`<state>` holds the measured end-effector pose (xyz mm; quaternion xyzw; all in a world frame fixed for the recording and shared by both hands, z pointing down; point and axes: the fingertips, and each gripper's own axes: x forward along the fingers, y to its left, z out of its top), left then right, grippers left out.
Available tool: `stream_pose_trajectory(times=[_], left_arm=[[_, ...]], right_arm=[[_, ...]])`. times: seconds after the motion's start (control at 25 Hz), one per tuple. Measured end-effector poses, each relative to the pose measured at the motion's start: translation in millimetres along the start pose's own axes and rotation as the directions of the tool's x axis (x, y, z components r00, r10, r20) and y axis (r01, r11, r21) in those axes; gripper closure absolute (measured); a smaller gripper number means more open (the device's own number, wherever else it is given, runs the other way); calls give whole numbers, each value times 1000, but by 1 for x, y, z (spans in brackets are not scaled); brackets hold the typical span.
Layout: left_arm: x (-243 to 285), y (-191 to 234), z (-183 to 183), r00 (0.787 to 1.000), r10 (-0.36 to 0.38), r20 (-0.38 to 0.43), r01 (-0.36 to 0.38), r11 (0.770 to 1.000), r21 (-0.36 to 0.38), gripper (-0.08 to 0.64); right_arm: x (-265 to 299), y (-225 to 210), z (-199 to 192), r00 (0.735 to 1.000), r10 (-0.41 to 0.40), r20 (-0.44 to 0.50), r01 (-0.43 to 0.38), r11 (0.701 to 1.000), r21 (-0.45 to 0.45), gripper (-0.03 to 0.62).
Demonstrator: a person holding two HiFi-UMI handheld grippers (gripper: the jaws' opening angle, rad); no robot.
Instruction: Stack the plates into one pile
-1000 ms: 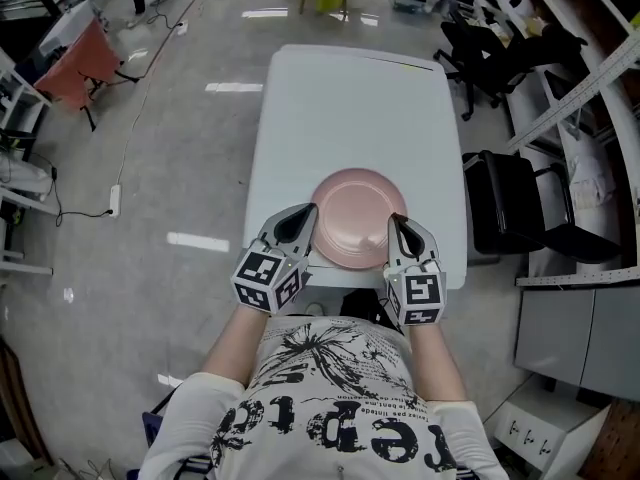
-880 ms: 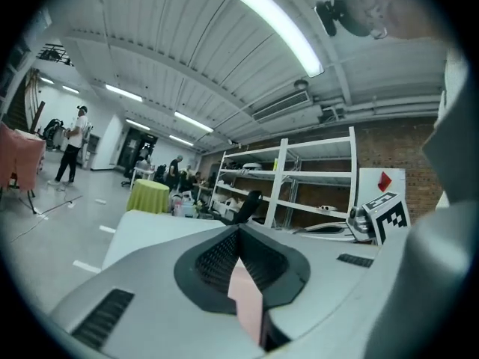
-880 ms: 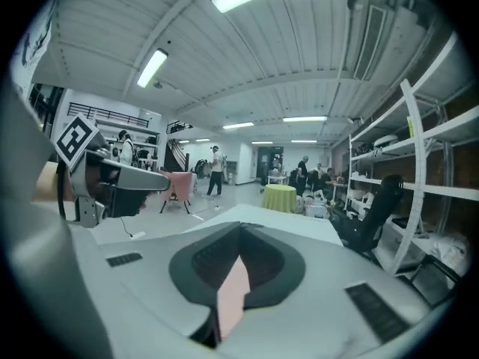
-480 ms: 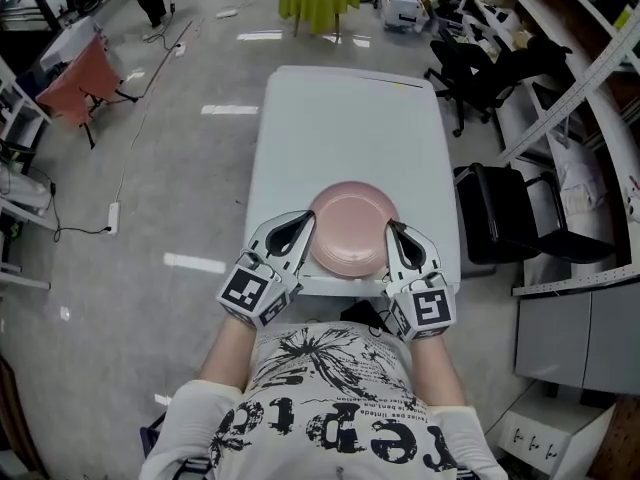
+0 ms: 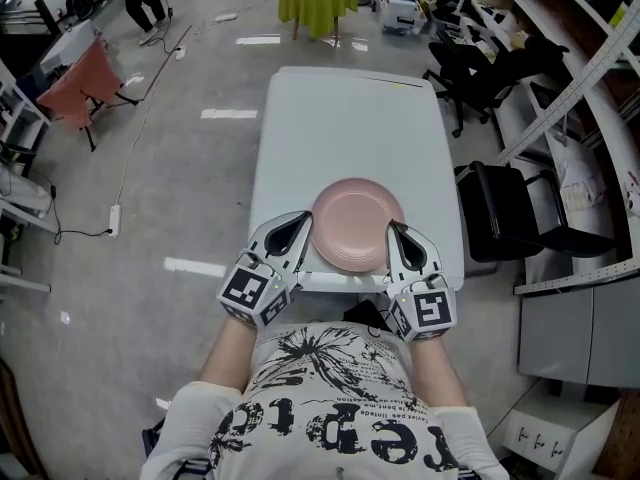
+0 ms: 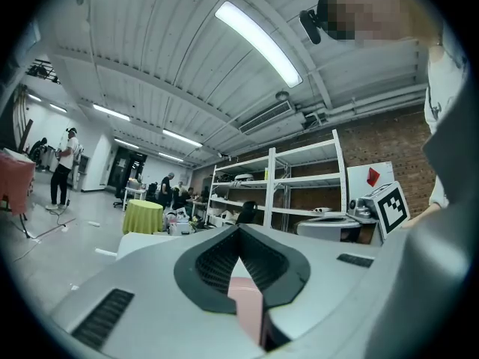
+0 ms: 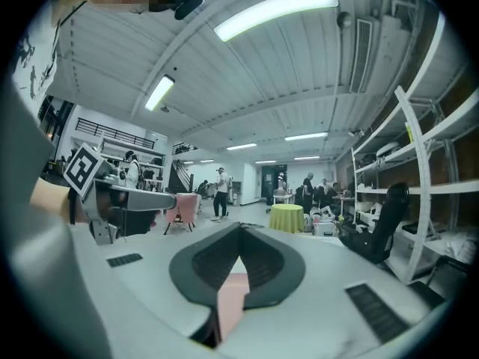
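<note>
Pink plate (image 5: 357,225) flat, face up, on white table (image 5: 340,118)

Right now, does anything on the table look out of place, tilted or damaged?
Nothing stands out. The pink plate lies flat on the white table, near its front edge, between the left tool and right tool.

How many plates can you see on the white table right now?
1. A pink plate sits near the table's front edge, its rim pinched by the left gripper and the right gripper. Any plates under it would be hidden from above.
</note>
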<state>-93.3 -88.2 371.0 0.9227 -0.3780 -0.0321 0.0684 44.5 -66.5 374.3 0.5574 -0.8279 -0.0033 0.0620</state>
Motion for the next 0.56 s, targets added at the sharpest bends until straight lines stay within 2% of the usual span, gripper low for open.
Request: stream_pose_trajectory(times=[0.24, 0.56], left_arm=[[-6, 2, 5, 1000, -3, 6, 3, 1000, 9, 551], [-12, 4, 5, 1000, 8, 2, -8, 1000, 12, 551]], right_arm=[[2, 2, 8, 1000, -25, 19, 25, 1000, -9, 588], [2, 5, 1, 1000, -25, -15, 25, 999, 32, 588]])
